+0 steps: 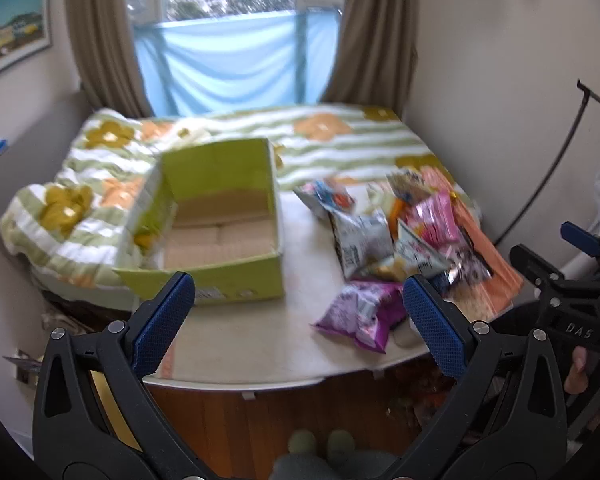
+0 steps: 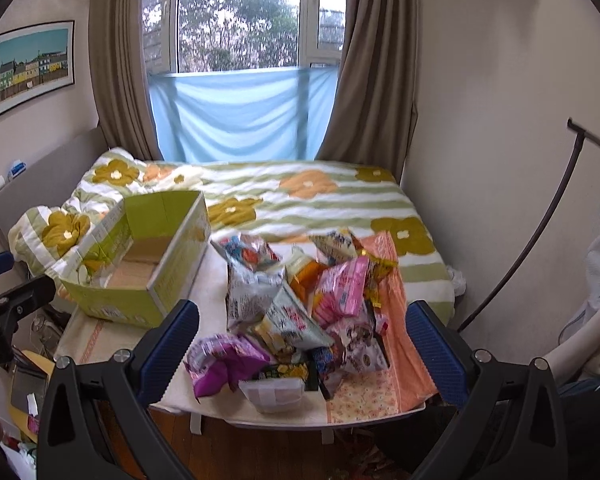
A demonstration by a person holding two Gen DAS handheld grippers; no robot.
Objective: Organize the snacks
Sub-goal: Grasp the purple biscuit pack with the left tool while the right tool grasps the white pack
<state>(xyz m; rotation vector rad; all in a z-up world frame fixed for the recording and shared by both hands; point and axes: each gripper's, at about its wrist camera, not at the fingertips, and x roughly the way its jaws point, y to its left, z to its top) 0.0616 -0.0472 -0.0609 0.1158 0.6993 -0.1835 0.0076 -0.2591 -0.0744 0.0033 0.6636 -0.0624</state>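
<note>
1. The left tongs (image 1: 298, 312) hang above the near edge of the bench (image 1: 260, 344), blue pads spread wide with nothing between them; through the gap shows bare bench top, with the box corner at the left pad.
2. The right tongs (image 2: 302, 340) are likewise spread wide and empty, held above the near edge with the snack heap framed between the pads (neither pair touches anything).
3. In the left wrist view the right tool's black body sits at the right edge of the frame, a bit of hand (image 1: 578, 372) below it.
4. The snack pile (image 2: 300, 320) lies in the centre of the right wrist frame, on the bench: a purple bag (image 2: 224, 364) nearest at lower left, a pink packet (image 2: 342, 294) to the right of centre, a grey-white bag (image 2: 252, 292) behind, all overlapping loosely. Some rest on an orange cloth (image 2: 384, 392).
5. The green cardboard box (image 1: 224, 224) stands open in the left-centre of the left wrist frame, on the bench just left of the pile, its interior showing only cardboard.
6. Behind the bench lies a bed with a flowered quilt (image 2: 300, 196) (motion blur softens details).
</note>
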